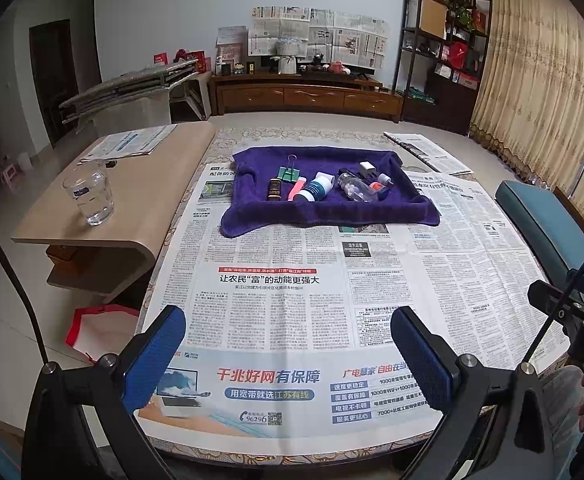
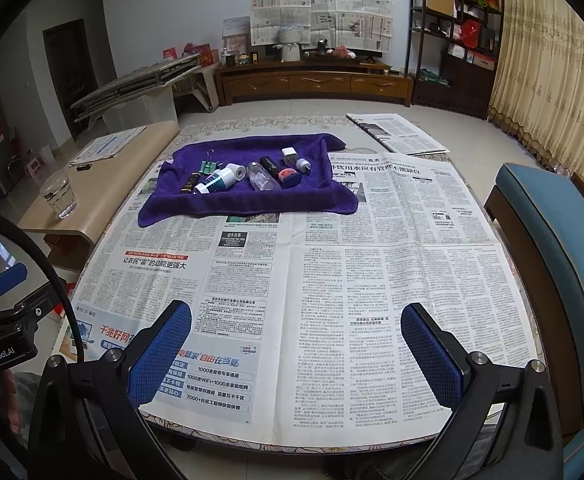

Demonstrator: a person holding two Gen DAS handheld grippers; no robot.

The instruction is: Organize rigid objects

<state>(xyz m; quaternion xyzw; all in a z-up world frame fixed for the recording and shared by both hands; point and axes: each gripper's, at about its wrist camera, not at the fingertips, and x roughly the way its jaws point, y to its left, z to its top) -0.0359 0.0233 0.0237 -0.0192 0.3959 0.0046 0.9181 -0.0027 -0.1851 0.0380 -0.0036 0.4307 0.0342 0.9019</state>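
Nearest, the left gripper (image 1: pixel 287 356) and the right gripper (image 2: pixel 296 354) are held over the newspaper (image 2: pixel 372 280), jaws spread wide, nothing between them. Beyond the newspaper's near pages lies the purple towel (image 1: pixel 324 212), and all the small rigid items are gathered on it: a green binder clip (image 1: pixel 287 174), a teal-and-white tube (image 1: pixel 318 190), a clear bottle (image 1: pixel 354 188), a white charger (image 1: pixel 368 169). Such a scene fits items collected or awaiting sorting. Any grasp is best made squarely across a body, since round pieces could roll on the towel.
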